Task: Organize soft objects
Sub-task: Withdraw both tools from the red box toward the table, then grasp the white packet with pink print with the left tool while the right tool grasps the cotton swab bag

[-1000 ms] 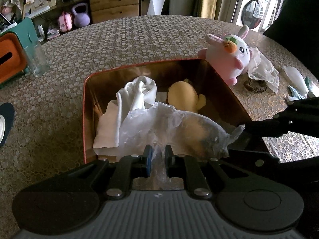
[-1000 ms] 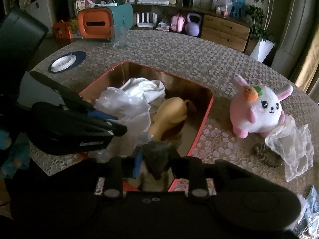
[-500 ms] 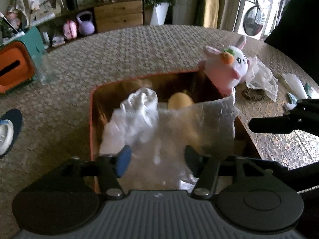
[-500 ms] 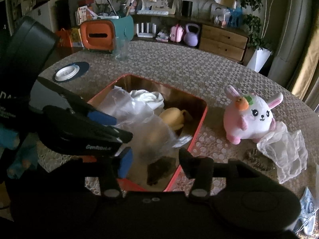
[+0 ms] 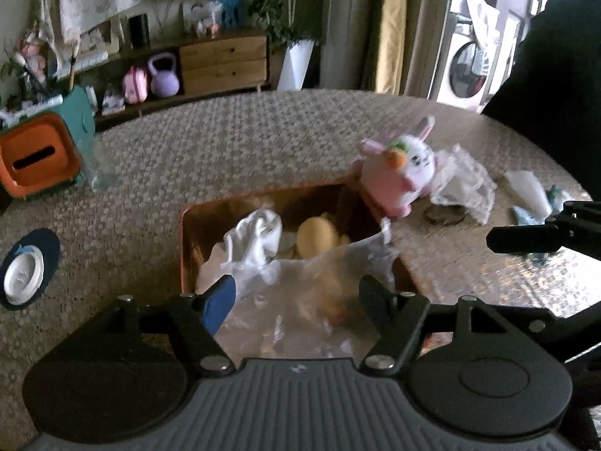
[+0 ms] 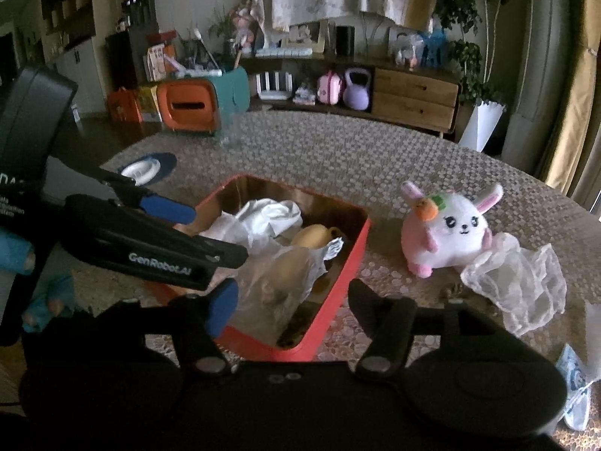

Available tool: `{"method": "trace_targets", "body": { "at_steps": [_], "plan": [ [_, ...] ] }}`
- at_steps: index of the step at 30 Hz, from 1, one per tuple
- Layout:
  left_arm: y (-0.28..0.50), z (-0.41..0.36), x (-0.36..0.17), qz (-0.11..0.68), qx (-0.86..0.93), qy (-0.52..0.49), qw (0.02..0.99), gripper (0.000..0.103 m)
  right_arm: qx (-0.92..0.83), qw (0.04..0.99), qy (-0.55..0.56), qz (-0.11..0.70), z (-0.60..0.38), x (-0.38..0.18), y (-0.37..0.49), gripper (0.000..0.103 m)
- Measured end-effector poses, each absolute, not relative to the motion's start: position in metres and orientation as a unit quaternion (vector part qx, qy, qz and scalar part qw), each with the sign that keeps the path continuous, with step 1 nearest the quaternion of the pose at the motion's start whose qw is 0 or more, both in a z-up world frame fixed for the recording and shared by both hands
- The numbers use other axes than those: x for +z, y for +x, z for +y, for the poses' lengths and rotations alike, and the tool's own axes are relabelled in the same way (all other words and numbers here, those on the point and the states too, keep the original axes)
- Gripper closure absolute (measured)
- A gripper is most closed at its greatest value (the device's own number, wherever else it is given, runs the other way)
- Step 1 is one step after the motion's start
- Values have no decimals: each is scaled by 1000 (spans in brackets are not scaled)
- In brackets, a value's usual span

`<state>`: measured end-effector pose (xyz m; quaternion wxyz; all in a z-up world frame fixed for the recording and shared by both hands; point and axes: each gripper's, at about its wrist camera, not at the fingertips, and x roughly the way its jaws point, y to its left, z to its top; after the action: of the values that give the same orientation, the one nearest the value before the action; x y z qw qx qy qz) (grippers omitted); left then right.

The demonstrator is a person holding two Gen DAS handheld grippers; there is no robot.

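A red box with a golden inside holds a white cloth, a yellow plush and a crumpled clear plastic bag. My left gripper hovers over the box's near end, its jaws opening; the bag lies below them, untouched by the pads. My right gripper is also opening above the bag, gripping nothing. A pink bunny plush sits on the table right of the box, beside a white gauzy cloth.
A brown hair tie lies by the gauzy cloth. An orange and teal tissue box and a glass stand at the far left. A white dish on a dark coaster lies left; small packets lie right.
Both grippers were shut on the plastic bag a second ago. They opened, let it go into the box, and pulled up and back.
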<state>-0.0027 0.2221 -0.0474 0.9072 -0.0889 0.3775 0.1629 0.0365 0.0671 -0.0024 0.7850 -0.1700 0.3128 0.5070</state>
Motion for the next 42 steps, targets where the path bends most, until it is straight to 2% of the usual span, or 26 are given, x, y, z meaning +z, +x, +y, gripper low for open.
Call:
{"method": "trace_targets", "body": {
  "at_steps": [3, 7, 26, 28, 30, 37, 42],
  "plan": [
    [-5, 208, -35, 361, 153, -86, 916, 30, 509, 789, -154, 306, 51, 9, 37, 33],
    [-5, 189, -20, 340, 137, -93, 926, 22, 508, 799, -136, 294, 28, 25, 38, 31],
    [18, 90, 13, 283, 39, -84, 955, 19, 447, 863, -60, 227, -92, 56, 59, 12],
    [23, 80, 14, 276, 26, -80, 957, 7, 439, 869, -56, 221, -103, 56, 58, 10],
    [27, 70, 15, 266, 16, -77, 961, 2, 428, 876, -53, 217, -115, 56, 61, 8],
    [50, 39, 7, 257, -49, -80, 962, 1, 380, 899, -32, 217, -161, 46, 74, 3],
    [70, 23, -9, 275, -80, -80, 955, 1, 338, 913, -23, 228, -191, 31, 91, 2]
  ]
}}
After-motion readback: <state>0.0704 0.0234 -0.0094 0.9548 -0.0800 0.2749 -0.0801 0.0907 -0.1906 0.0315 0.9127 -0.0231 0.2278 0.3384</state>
